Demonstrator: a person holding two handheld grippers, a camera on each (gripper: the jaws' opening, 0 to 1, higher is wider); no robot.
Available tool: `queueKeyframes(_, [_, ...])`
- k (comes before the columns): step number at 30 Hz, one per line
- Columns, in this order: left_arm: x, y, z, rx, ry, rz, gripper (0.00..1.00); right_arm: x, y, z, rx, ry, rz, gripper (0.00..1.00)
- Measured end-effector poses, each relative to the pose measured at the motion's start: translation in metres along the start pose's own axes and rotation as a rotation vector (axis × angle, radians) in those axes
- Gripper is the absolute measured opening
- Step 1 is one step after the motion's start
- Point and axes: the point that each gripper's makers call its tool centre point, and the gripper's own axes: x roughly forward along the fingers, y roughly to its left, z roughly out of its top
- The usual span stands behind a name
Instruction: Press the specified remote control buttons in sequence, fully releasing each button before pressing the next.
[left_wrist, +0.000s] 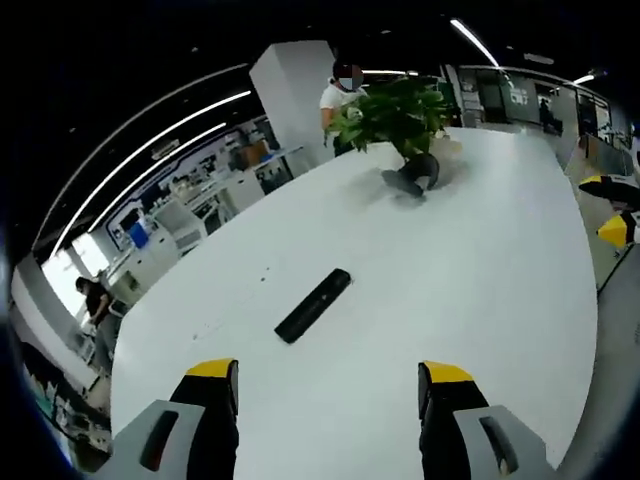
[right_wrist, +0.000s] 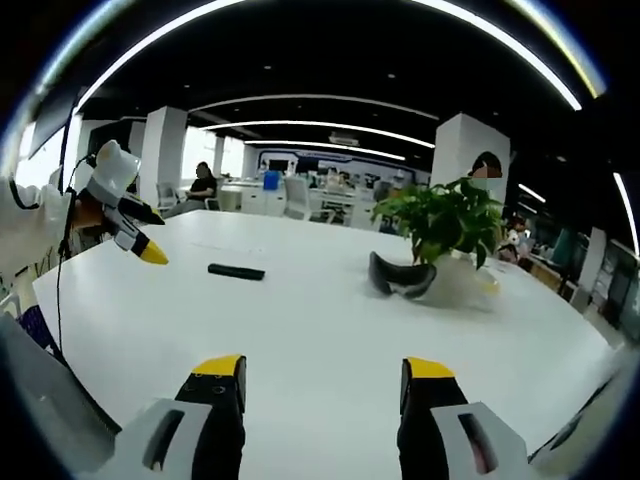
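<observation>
Left gripper (left_wrist: 328, 385): jaws apart, empty, above bench (left_wrist: 480, 290). Right gripper (right_wrist: 320, 380): likewise. Remote control (left_wrist: 313, 304) lay mid-bench, untouched; potted plant (left_wrist: 398, 118) toward far edge. Advice: descend squarely with one jaw tip, lift clear between presses.

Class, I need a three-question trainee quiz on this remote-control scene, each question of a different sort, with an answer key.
1. True or false: the left gripper is shut on the remote control.
2. Multiple choice: what stands on the white table beyond the remote control? A) a laptop B) a potted plant C) a stack of books
3. Fill in: in the right gripper view, the left gripper enters from the ____ side of the picture.

Key
1. False: its jaws are open and apart from the remote, which lies untouched on the table.
2. B
3. Left. The right gripper is open as well.
</observation>
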Motion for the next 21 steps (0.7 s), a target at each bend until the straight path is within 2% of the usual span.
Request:
queueKeyframes(7, [0.028,0.02,0.01,0.067,0.037,0.0,0.75,0.0,-0.001,-0.003,0.008,0.021,-0.005,0.43])
queueKeyframes(10, [0.041,0.03,0.014,0.089,0.051,0.001,0.74,-0.001,-0.001,-0.007,0.012,0.047,-0.004,0.31])
queueKeyframes(15, [0.066,0.041,0.019,0.115,0.065,-0.01,0.7,0.0,-0.003,-0.012,0.006,0.074,-0.017,0.18])
queueKeyframes(21, [0.096,0.054,0.021,0.135,0.082,0.003,0.64,0.002,-0.002,-0.017,-0.015,0.103,-0.015,0.15])
